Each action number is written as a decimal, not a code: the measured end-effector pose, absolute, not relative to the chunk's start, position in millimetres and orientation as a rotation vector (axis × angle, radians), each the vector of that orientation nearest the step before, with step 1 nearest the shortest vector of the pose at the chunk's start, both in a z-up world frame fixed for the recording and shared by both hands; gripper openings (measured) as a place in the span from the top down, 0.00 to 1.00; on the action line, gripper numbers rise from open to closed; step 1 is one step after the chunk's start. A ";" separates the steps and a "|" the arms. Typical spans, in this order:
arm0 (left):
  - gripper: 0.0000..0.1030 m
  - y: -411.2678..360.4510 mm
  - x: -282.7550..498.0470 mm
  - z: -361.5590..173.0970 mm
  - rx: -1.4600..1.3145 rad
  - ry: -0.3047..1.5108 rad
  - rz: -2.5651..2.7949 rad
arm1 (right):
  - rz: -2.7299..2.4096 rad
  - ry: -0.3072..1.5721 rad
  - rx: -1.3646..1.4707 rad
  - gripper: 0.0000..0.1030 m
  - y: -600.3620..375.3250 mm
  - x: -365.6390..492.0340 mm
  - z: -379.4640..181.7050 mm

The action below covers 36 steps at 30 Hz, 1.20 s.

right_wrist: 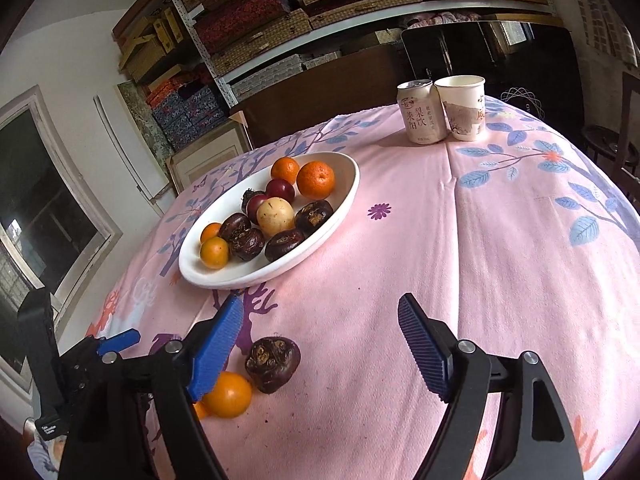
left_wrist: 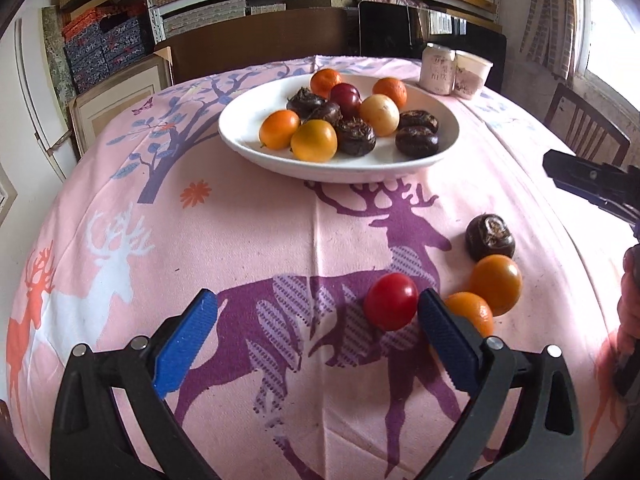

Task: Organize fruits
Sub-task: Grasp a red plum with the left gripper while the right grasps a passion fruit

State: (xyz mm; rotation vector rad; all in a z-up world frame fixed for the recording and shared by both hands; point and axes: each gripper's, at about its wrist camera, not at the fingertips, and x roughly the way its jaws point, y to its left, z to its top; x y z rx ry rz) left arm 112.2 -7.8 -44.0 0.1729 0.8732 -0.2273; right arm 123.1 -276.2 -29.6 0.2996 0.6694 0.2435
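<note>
A white plate (left_wrist: 248,140) (right_wrist: 344,176) holds several fruits: orange ones, red plums, a pale one and dark brown water chestnuts. Loose on the pink cloth lie a red fruit (left_wrist: 391,301), an orange fruit (left_wrist: 496,284) (right_wrist: 228,395), a smaller orange one (left_wrist: 472,312) and a dark chestnut (left_wrist: 490,237) (right_wrist: 273,364). My left gripper (left_wrist: 318,316) is open and empty; its right finger (left_wrist: 448,344) is beside the red fruit. My right gripper (right_wrist: 320,320) is open and empty above the cloth, with the chestnut just inside its left finger (right_wrist: 218,344).
A drink can (left_wrist: 438,68) (right_wrist: 420,112) and a paper cup (left_wrist: 472,74) (right_wrist: 462,108) stand at the table's far side. Shelves of boxes fill the back wall. A wooden chair (left_wrist: 584,124) stands to the right.
</note>
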 end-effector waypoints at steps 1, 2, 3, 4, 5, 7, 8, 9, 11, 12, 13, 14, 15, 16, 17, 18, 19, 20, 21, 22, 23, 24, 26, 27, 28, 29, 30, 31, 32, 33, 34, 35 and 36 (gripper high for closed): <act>0.04 -5.9 112.4 -44.8 0.157 0.879 -0.245 | 0.245 0.674 0.293 0.22 -275.6 121.2 -30.8; 0.04 -5.2 112.8 -45.3 0.157 0.881 -0.241 | 0.245 0.677 0.288 0.22 -275.1 119.9 -31.7; 0.04 -3.6 113.0 -45.4 0.153 0.881 -0.235 | 0.243 0.682 0.286 0.22 -275.2 119.3 -32.7; 0.04 -1.8 113.3 -45.5 0.144 0.883 -0.234 | 0.241 0.686 0.284 0.22 -275.4 118.7 -33.5; 0.04 -0.5 113.2 -44.8 0.140 0.880 -0.230 | 0.239 0.694 0.282 0.22 -275.6 119.2 -34.5; 0.04 -0.5 111.2 -43.2 0.147 0.867 -0.224 | 0.244 0.717 0.271 0.22 -275.2 120.9 -37.3; 0.04 -2.3 110.5 -43.3 0.156 0.865 -0.229 | 0.258 0.730 0.263 0.22 -273.4 121.2 -39.0; 0.05 -5.5 109.6 -44.0 0.169 0.865 -0.238 | 0.279 0.744 0.254 0.22 -270.4 121.6 -40.5; 0.11 -11.6 106.3 -43.1 0.185 0.854 -0.271 | 0.318 0.765 0.228 0.29 -262.2 120.2 -43.6; 0.20 -13.6 104.8 -42.5 0.188 0.849 -0.289 | 0.339 0.777 0.216 0.38 -258.1 119.8 -45.4; 0.22 -14.8 104.3 -42.1 0.185 0.849 -0.304 | 0.350 0.786 0.202 0.41 -254.1 118.7 -47.0; 0.26 -14.9 104.5 -41.8 0.182 0.849 -0.310 | 0.354 0.791 0.185 0.48 -250.7 118.1 -48.1; 0.30 -14.7 104.9 -41.7 0.174 0.851 -0.319 | 0.356 0.797 0.169 0.52 -247.4 117.9 -49.5; 0.32 -14.5 105.3 -41.7 0.164 0.855 -0.333 | 0.363 0.806 0.157 0.52 -244.2 118.2 -50.9; 0.36 -14.9 105.6 -41.5 0.157 0.858 -0.345 | 0.376 0.818 0.149 0.52 -241.3 118.9 -53.0; 0.38 -15.9 105.3 -41.4 0.155 0.858 -0.357 | 0.386 0.829 0.141 0.52 -237.2 119.7 -55.1; 0.45 -17.4 104.7 -41.0 0.155 0.857 -0.369 | 0.378 0.823 0.137 0.53 -235.1 119.8 -55.1; 0.47 -18.8 104.3 -40.7 0.158 0.856 -0.374 | 0.376 0.821 0.136 0.53 -234.1 120.6 -54.9; 0.47 -19.5 103.9 -40.6 0.161 0.854 -0.373 | 0.375 0.822 0.143 0.53 -234.0 122.0 -55.0; 0.48 -19.5 104.3 -40.6 0.157 0.856 -0.376 | 0.376 0.825 0.157 0.53 -234.5 124.0 -55.8; 0.52 -19.0 104.7 -40.5 0.147 0.859 -0.385 | 0.380 0.828 0.172 0.53 -234.6 125.7 -56.6; 0.59 -18.5 105.1 -40.1 0.133 0.863 -0.400 | 0.389 0.831 0.182 0.54 -234.1 127.2 -57.3; 0.60 -18.4 104.9 -39.6 0.122 0.865 -0.414 | 0.408 0.855 0.191 0.55 -230.5 131.7 -61.1; 0.60 -17.6 105.7 -39.6 0.116 0.866 -0.415 | 0.419 0.869 0.204 0.54 -229.3 134.9 -63.4; 0.60 -16.5 107.0 -40.1 0.104 0.873 -0.421 | 0.426 0.868 0.193 0.54 -226.3 136.7 -63.1; 0.60 -15.3 107.9 -40.7 0.093 0.879 -0.427 | 0.429 0.867 0.179 0.54 -222.9 137.9 -63.1; 0.60 -14.5 108.3 -40.8 0.088 0.881 -0.428 | 0.420 0.863 0.164 0.57 -220.2 137.8 -63.1; 0.60 -14.7 107.5 -40.3 0.092 0.876 -0.423 | 0.417 0.859 0.152 0.59 -218.4 136.8 -62.7; 0.61 -15.3 106.3 -39.7 0.099 0.869 -0.416 | 0.423 0.858 0.144 0.60 -217.7 135.5 -62.3; 0.63 -16.8 105.0 -39.5 0.107 0.866 -0.415 | 0.428 0.858 0.138 0.60 -217.3 133.4 -61.8; 0.64 -18.9 103.5 -39.9 0.116 0.867 -0.420 | 0.427 0.855 0.132 0.60 -217.6 131.1 -61.3; 0.67 -22.0 100.9 -40.2 0.133 0.863 -0.419 | 0.422 0.851 0.130 0.60 -218.2 129.6 -60.6; 0.68 -25.8 97.5 -40.4 0.160 0.856 -0.412 | 0.413 0.844 0.134 0.60 -220.6 128.5 -59.4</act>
